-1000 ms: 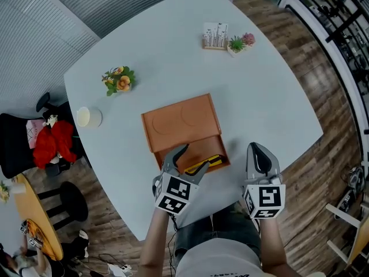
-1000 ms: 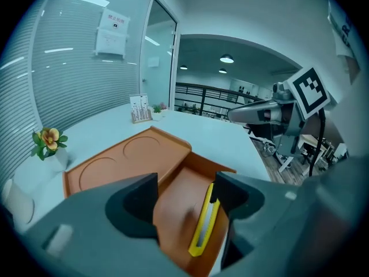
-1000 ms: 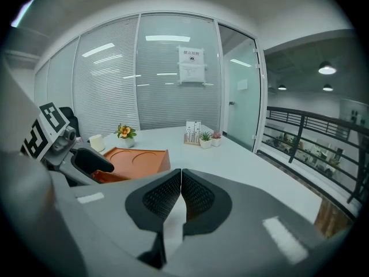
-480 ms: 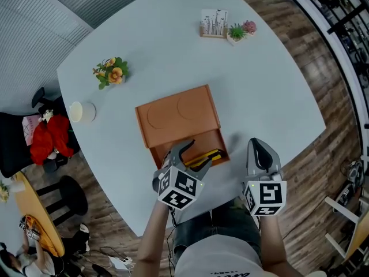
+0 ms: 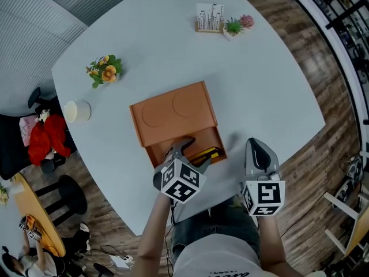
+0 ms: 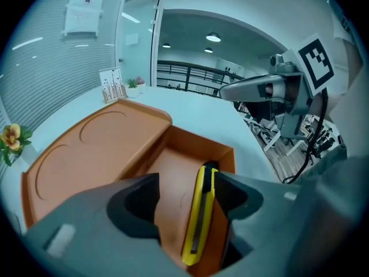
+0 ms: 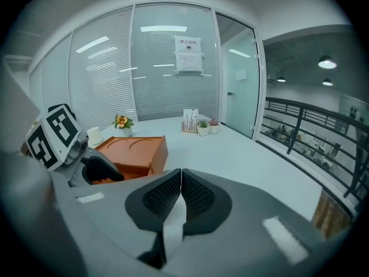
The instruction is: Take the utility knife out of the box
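Note:
The orange box [image 5: 173,115] lies on the pale table, its lid slid back and its near end open. A yellow utility knife [image 5: 206,154] lies inside along the right wall. My left gripper [image 5: 188,152] stands open, its tips down inside that open part. In the left gripper view the utility knife [image 6: 199,218] lies between the fingers, close against the right finger [image 6: 237,194], with a wide gap to the left finger [image 6: 134,203]. To the right of the box my right gripper [image 5: 256,153] is over bare table, shut on nothing. Its pads [image 7: 180,193] meet.
A small flower pot [image 5: 104,69] and a white cup [image 5: 75,111] stand at the table's left. At the far edge are a card holder [image 5: 209,17] and a small plant [image 5: 237,25]. A chair with red cloth [image 5: 49,140] stands off the left edge.
My left gripper has moved forward and down into the box's open end, so the knife now lies between its jaws. The right gripper has stayed in place.

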